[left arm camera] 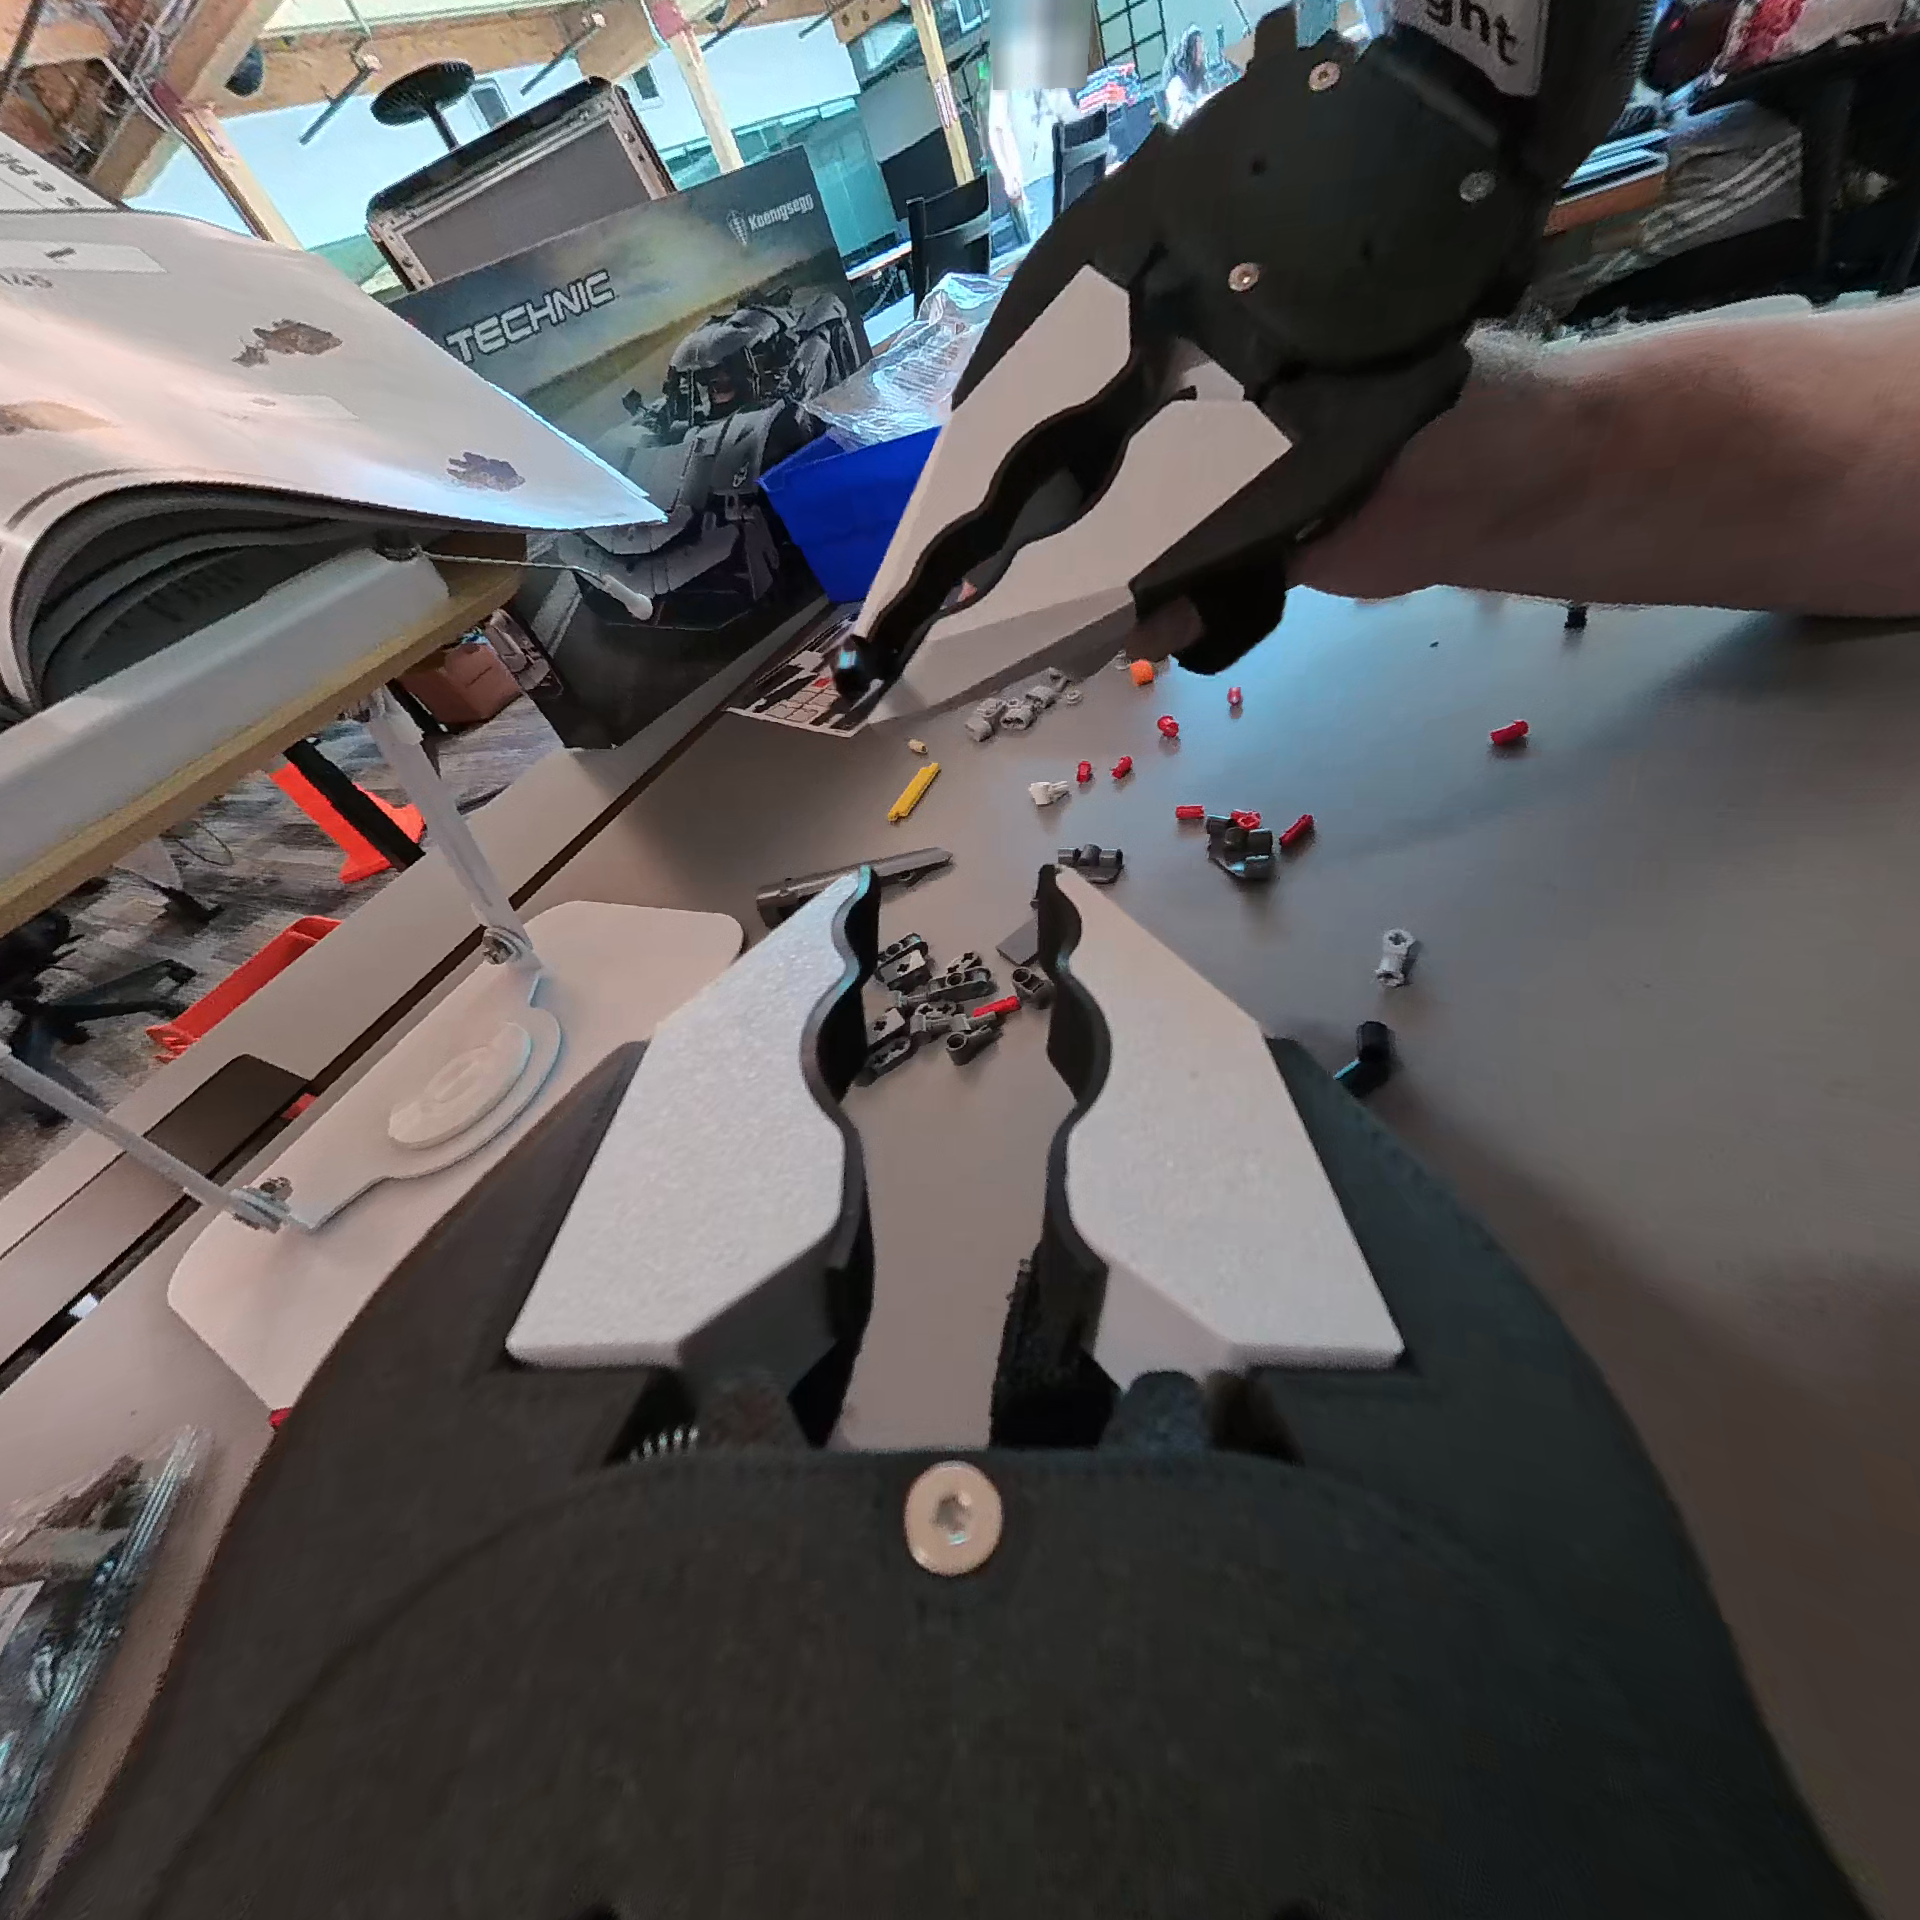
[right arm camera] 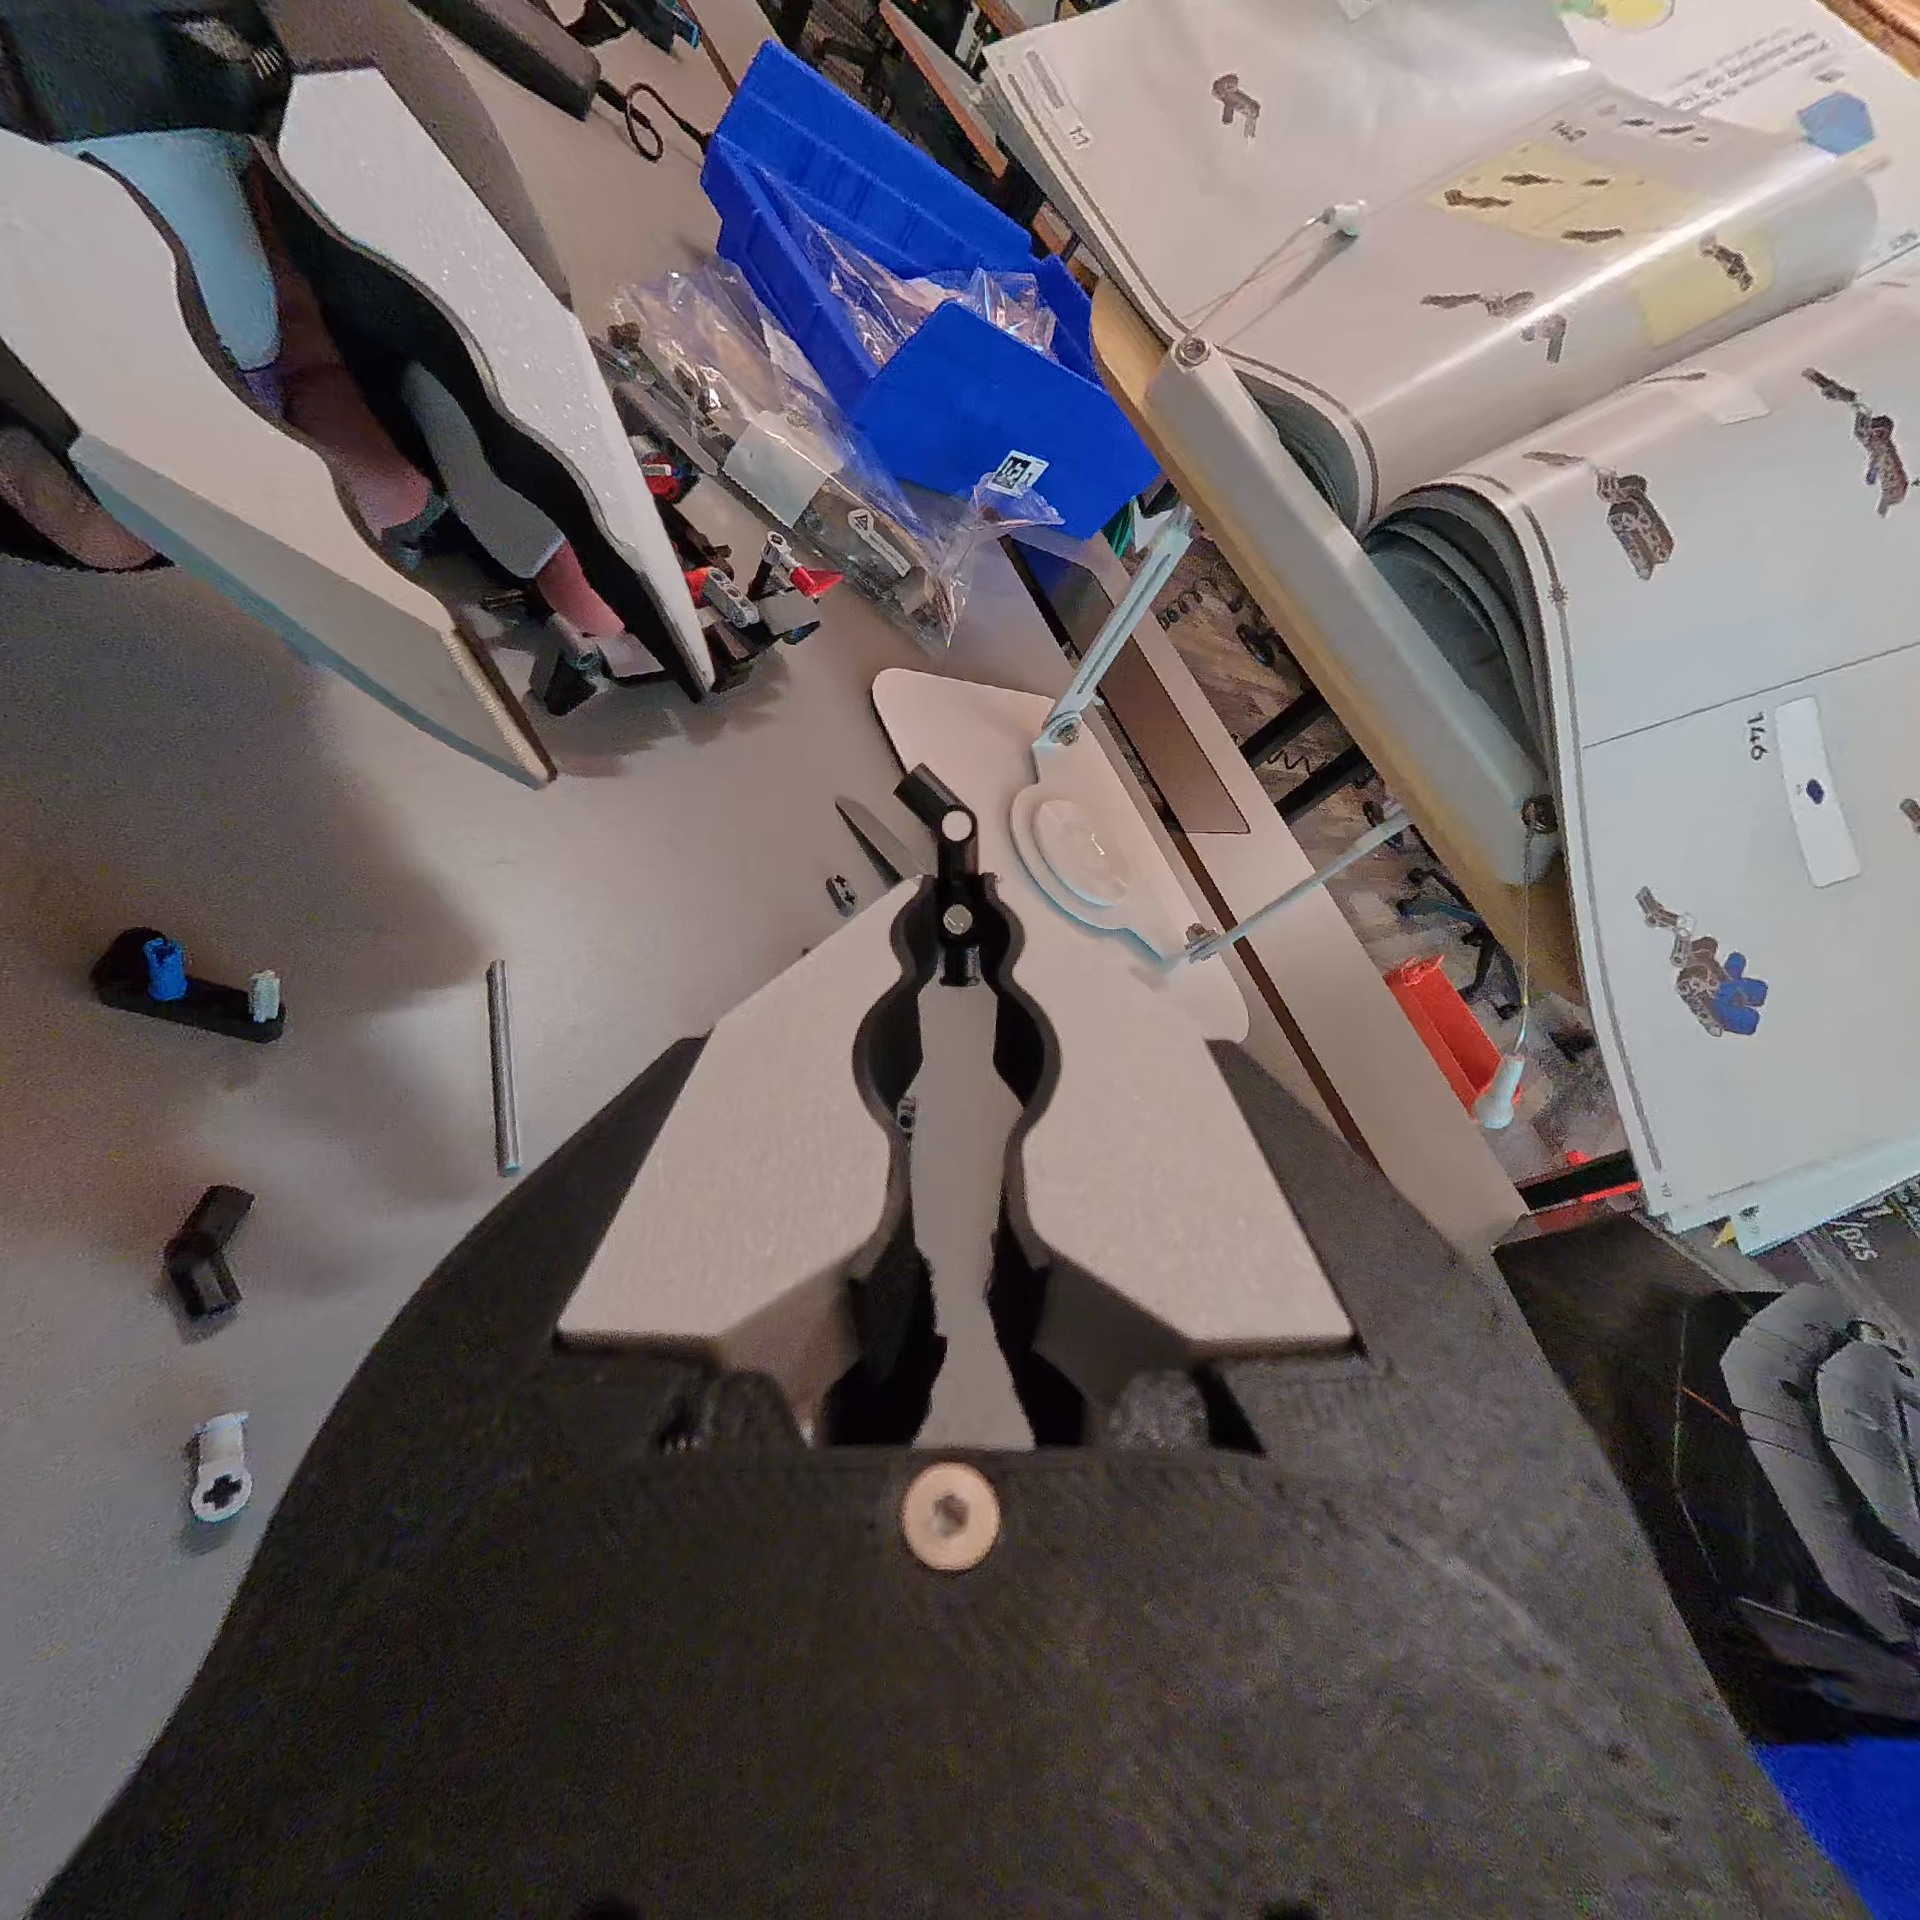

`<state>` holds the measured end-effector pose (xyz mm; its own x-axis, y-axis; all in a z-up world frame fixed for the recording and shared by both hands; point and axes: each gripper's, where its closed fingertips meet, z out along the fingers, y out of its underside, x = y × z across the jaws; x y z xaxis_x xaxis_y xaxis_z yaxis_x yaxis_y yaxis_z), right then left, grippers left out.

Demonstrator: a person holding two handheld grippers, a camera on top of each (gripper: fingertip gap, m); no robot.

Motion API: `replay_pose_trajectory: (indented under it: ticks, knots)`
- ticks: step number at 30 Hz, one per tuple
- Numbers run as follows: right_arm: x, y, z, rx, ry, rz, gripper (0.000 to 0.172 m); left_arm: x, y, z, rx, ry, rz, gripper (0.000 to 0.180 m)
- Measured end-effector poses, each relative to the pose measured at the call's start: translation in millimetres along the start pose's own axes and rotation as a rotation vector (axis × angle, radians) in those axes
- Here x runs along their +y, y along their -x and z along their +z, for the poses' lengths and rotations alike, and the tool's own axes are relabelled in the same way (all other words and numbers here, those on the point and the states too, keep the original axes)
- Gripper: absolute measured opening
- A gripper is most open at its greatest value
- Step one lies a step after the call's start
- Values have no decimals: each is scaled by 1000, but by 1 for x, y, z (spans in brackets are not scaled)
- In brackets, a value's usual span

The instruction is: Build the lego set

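My left gripper (left arm camera: 954,883) is open and hovers low over the grey table (left arm camera: 1558,1143). A small heap of dark grey connector pieces (left arm camera: 935,1003) with one red pin lies on the table between its fingers, and the pads do not press on it. A dark grey beam (left arm camera: 904,862) lies just past its left fingertip. My right gripper (right arm camera: 956,899) is shut on a small black angled connector (right arm camera: 940,821) that sticks out past its tips. The left wrist view shows it farther off (left arm camera: 868,665), with the black piece above a sticker sheet (left arm camera: 800,712). The left gripper also shows in the right wrist view (right arm camera: 608,707).
An open instruction book (right arm camera: 1558,416) rests on a white stand (left arm camera: 468,1091) at the table's edge. A blue bin (right arm camera: 935,312), plastic bags of parts (right arm camera: 831,436) and a set box (left arm camera: 665,416) stand behind. Red pins (left arm camera: 1184,810), a yellow axle (left arm camera: 912,792) and a grey axle (right arm camera: 502,1060) lie scattered. Some 7 cm of space lies between my two pairs of fingers. Between my left fingertips and the grey axle (right arm camera: 502,1060) there is roughly 10 cm.
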<state>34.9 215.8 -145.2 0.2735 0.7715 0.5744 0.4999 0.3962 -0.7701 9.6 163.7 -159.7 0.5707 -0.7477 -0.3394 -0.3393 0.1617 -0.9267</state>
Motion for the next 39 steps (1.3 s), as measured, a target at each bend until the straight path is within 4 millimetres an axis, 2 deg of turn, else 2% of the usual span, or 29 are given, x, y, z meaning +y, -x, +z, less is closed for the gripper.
replay_pose_trajectory:
  ticks: [6, 9, 12, 15, 19, 21, 24, 28, 34, 39]
  knots:
    - [9, 5, 0, -38, 74, -53, 4, 5, 5, 1, -34, 36, 42, 28]
    - [21, 8, -12, -94, 157, -67, 4, 10, 6, 1, -40, 62, 57, 27]
    - [29, 30, -36, -251, 228, -14, 4, 14, 3, 3, -24, 83, 57, 26]
    - [41, 66, -66, -406, 294, 16, 4, 18, -2, 6, -4, 105, 62, 25]
    - [69, 109, -99, -539, 420, 33, 4, 21, -9, 10, 21, 118, 64, 24]
    - [82, 126, -111, -598, 475, 38, 4, 22, -11, 12, 29, 122, 61, 24]
    - [91, 139, -117, -638, 522, 39, 4, 24, -12, 13, 30, 133, 60, 24]
    - [90, 144, -117, -653, 543, 23, 5, 26, -10, 14, 24, 141, 58, 24]
    - [90, 137, -112, -601, 571, -9, 21, 24, -5, 12, 3, 137, 63, 24]
    - [82, 117, -118, -543, 527, 35, 23, 16, 10, 5, -61, 115, 61, 23]
